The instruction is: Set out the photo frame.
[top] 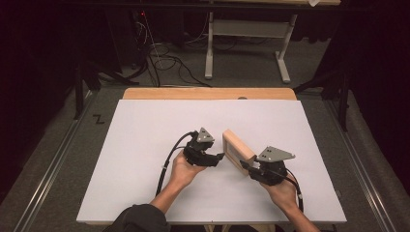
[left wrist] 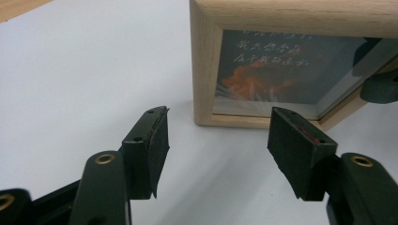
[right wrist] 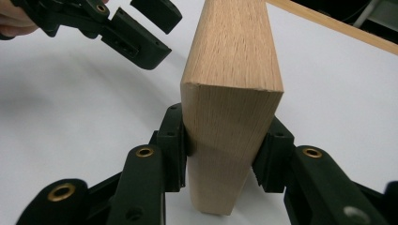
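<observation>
Two grippers, one wooden picture frame [top: 238, 151] — take the frame as your landmark. It stands upright on edge on the white table top [top: 145, 145], right of the top's middle and nearer your edge than the far one, running diagonally across the top.

Your right gripper [top: 247, 167] is at the frame's near end. In the right gripper view its pads [right wrist: 174, 140] press on both broad faces of the frame [right wrist: 230, 117], so you've got it clamped across its thickness at that corner, jaws part-closed around the wood. Frame's bottom edge sits on the top or just off it; can't tell which from these views.

Your left gripper [top: 220, 157] is just left of the frame, on its glass side, tips pointing at it. Jaws stand wide apart w/ nothing between them. In the left gripper view [left wrist: 218, 140] the frame's lower left corner [left wrist: 206, 93] lies just beyond the fingertips, apart from them; the glass shows a dark print w/ an orange patch and lines of pale script. Past the frame's right end a bit of the right gripper's jaw is visible there.

Beyond the frame, the table's bare wooden strip [top: 208, 93] runs along the far side.
</observation>
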{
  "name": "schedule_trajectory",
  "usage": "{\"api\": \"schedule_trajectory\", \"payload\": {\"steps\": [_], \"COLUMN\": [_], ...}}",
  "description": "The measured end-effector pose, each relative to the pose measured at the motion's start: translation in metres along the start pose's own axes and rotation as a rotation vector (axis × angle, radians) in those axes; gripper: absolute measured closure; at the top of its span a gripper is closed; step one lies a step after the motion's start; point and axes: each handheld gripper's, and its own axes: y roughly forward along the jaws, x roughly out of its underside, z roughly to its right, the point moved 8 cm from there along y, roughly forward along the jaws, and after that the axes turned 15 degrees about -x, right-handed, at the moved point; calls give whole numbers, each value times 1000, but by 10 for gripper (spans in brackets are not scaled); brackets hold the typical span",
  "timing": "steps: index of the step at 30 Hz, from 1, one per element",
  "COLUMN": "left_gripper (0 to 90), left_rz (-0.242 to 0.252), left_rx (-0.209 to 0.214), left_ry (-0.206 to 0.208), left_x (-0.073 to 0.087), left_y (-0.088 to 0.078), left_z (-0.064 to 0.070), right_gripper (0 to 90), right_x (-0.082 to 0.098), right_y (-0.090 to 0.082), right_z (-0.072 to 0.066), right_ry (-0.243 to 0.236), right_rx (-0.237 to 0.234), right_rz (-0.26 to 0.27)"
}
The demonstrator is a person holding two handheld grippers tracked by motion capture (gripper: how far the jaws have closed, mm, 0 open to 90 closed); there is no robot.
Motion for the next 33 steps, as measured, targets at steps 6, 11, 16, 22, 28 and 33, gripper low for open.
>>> {"api": "schedule_trajectory", "payload": {"steps": [6, 11, 16, 22, 28, 33], "left_gripper": [375, 360, 353, 376, 456, 477], "left_rz": [9, 2, -6, 10, 40, 37], "left_rx": [7, 15, 9, 15, 32, 40], "left_ry": [1, 8, 11, 1, -1, -3], "left_x": [0, 2, 4, 2, -3, -3], "left_y": [-2, -4, -3, 0, 1, 2], "left_z": [-2, -4, -5, -4, 3, 4], "right_gripper": [621, 621, 622, 621, 618, 615], "right_x": [-2, -3, -5, -6, -1, 2], "right_y": [2, 3, 5, 9, 9, 9], "right_z": [-4, -3, -4, -4, -3, -4], "right_ry": [-16, -30, -29, -54, -48, -49], "right_rx": [-38, -72, -97, -144, -157, -149], "right_rz": [3, 4, 4, 1, -39, -60]}}
